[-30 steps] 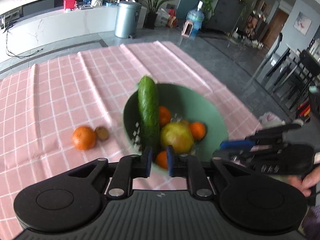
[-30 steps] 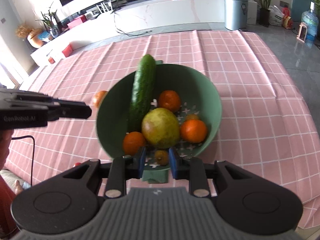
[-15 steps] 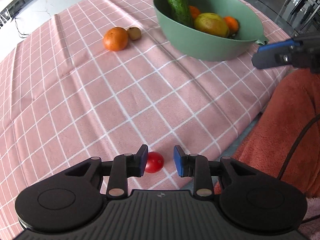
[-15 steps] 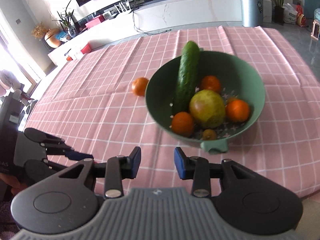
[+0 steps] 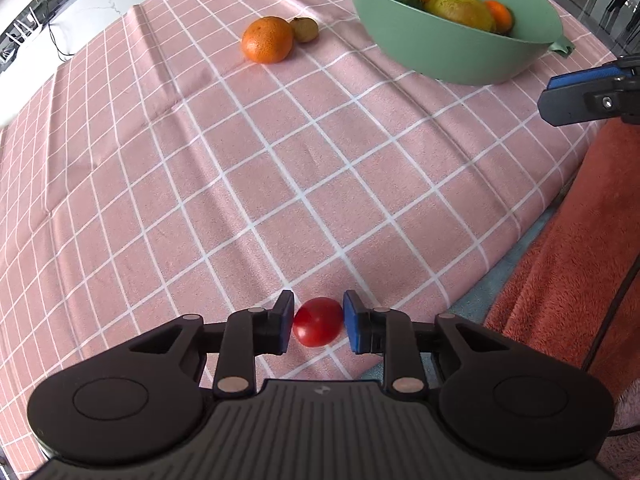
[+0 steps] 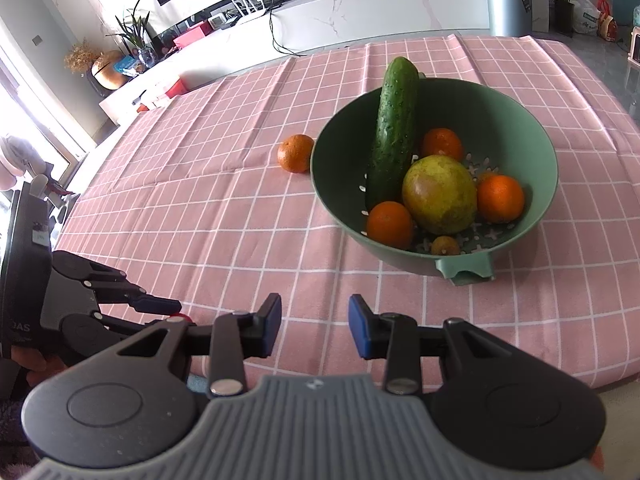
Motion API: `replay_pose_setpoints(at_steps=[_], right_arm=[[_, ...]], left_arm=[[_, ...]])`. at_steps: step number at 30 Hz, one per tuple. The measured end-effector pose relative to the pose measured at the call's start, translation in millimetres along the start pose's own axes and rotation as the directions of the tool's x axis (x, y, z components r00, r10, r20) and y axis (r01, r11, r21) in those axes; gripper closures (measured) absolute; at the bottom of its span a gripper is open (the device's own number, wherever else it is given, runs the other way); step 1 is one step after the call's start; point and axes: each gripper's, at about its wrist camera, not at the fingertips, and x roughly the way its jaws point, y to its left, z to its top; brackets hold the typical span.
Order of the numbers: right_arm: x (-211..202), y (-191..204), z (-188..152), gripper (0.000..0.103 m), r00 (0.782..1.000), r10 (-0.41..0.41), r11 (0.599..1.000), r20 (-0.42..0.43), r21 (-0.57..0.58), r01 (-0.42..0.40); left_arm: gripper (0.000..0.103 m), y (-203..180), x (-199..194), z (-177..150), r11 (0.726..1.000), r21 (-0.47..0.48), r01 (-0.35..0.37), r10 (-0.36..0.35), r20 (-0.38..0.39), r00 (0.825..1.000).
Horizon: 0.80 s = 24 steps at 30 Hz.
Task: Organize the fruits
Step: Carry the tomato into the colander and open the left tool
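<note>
Most fruit sits in the green bowl [image 6: 536, 128], but the left gripper [image 5: 318, 322] pinches a red tomato [image 5: 318, 322] while an orange [image 5: 267, 39] waits outside.

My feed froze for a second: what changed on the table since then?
The left tongs left the bowl, dropped to the near table edge and have just been closing around the small tomato; the pads look in contact. The right tongs backed off the bowl and opened, empty. Bowl contents, the loose orange and the small brown fruit stayed put.
</note>
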Motion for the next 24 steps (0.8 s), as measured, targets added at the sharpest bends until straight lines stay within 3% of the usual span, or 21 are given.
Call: replay_pose_setpoints(at_steps=[5,8,10,13,19,24], right_arm=[[0.9,-3.3,0.0,0.069,1.0,-0.003,1.0,0.001,0.009,0.003],[-0.7,-5.2,-0.1,0.069,1.0,-0.006,1.0,0.005,0.012,0.006],[-1.3,-5.2,-0.1,0.069,1.0,-0.006,1.0,0.008,0.013,0.006],[-0.4,-4.8,0.0,0.069,1.0,-0.004,1.0,0.011,0.012,0.004],[-0.3,-5.2,3.2,0.069,1.0,-0.01,1.0,0.021,0.006,0.01],[-7.7,-13.2,14.1,0.069,0.997,-0.046,0.999,0.063,0.01,0.045]], left_arm=[[0.073,-1.1,-1.8,1.8,1.0,0.016,0.0,0.0,-0.008,1.0],[0.068,-0.2,3.5,-1.3,0.999,0.022,-0.039,0.04,-0.055,0.998],[0.075,3.8,1.5,-4.1,0.999,0.0,-0.034,0.034,-0.049,0.998],[0.075,10.8,-0.1,-6.9,0.999,-0.049,-0.021,0.019,-0.035,0.999],[0.076,11.5,-31.1,19.6,0.993,-0.095,0.067,-0.054,0.125,0.991],[0.076,2.6,-60.4,69.9,0.981,-0.087,0.171,-0.138,0.295,0.945]])
